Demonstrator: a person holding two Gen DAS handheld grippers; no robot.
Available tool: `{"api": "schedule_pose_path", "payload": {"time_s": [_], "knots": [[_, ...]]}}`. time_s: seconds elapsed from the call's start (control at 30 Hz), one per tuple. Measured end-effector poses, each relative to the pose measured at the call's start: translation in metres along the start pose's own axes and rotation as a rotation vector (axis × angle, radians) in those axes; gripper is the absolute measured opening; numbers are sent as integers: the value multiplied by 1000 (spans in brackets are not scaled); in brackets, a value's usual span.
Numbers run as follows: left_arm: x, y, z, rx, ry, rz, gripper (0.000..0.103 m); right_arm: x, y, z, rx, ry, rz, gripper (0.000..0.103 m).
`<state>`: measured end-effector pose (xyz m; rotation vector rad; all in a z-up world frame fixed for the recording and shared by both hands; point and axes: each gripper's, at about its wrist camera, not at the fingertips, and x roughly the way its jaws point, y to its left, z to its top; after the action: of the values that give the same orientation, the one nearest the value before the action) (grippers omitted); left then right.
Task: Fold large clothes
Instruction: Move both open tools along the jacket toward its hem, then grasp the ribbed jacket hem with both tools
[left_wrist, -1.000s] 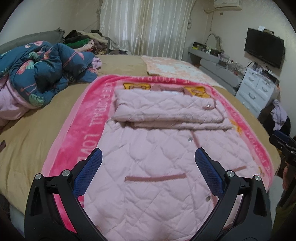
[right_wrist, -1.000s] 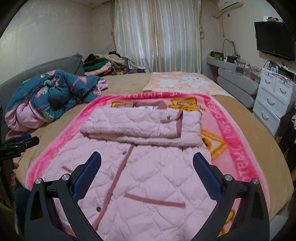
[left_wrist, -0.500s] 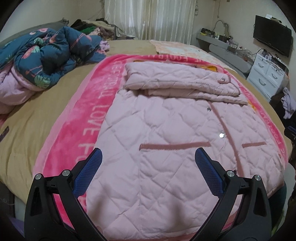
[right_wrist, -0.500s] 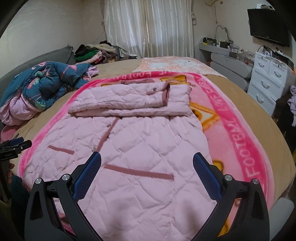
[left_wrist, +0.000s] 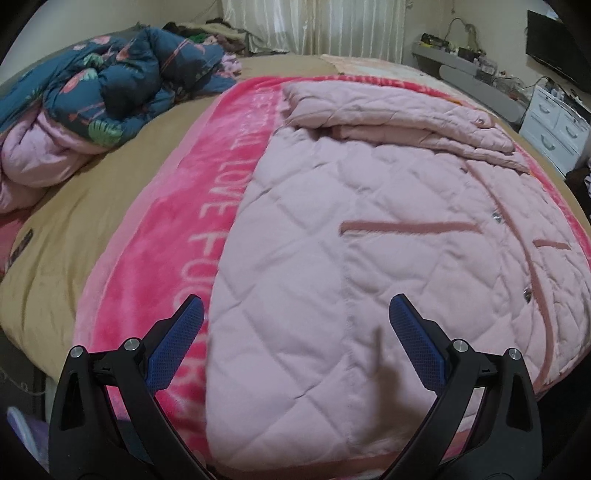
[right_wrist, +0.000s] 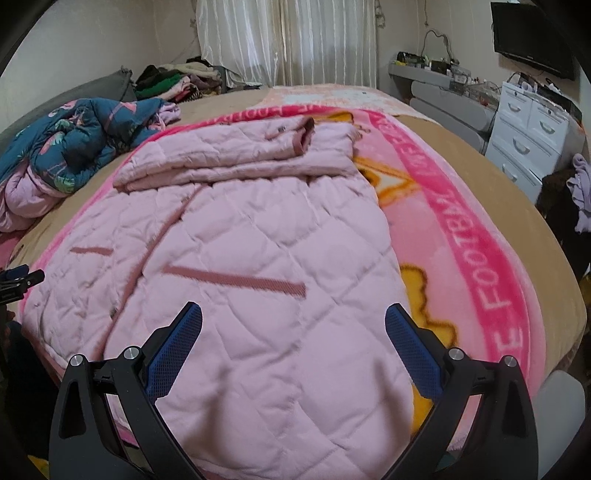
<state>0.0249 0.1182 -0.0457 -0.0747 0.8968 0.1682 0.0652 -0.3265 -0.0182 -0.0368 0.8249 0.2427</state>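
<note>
A pink quilted jacket (left_wrist: 388, 236) lies front-up on a hot-pink plush blanket (left_wrist: 192, 236) printed with white lettering, and the blanket is spread over a tan-covered bed (left_wrist: 85, 206). The jacket's sleeves (right_wrist: 236, 155) are folded across the chest into a flat stack at the far end, a cuff with darker pink trim resting on top; the lower body stays spread flat, with two dusty-rose pocket welts and a snap-button placket running down it. The left gripper (left_wrist: 295, 325) hovers low over the jacket's near hem toward its left edge, jaws spread wide, blue-padded fingers (left_wrist: 173, 350) holding nothing — one finger sits above the blanket border, the other above the quilting. The right gripper (right_wrist: 293, 332) hangs over the hem's right side, likewise wide apart and empty, its right finger just over the blanket's yellow cartoon print. In the right wrist view the tip of the left gripper shows at the far left edge. On the bed's left side a crumpled navy floral comforter (right_wrist: 70, 147) with pink lining is heaped; behind it, a pile of clothes (right_wrist: 177, 79) sits near the white curtains (right_wrist: 288, 40). A white chest of drawers (right_wrist: 532, 133) stands against the right wall — all its drawers shut, contents hidden — with small clutter on top.
</note>
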Motion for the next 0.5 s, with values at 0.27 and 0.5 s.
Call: {"api": "schedule_pose_path", "payload": {"time_s": [0.27,0.5], "knots": [[8,13,-9,2,42,31,94,1,-19,-18,16,43,-28,99],[18,19,-21,8,95,24,94,-2,-29,-31,13,81,-37,99]]}}
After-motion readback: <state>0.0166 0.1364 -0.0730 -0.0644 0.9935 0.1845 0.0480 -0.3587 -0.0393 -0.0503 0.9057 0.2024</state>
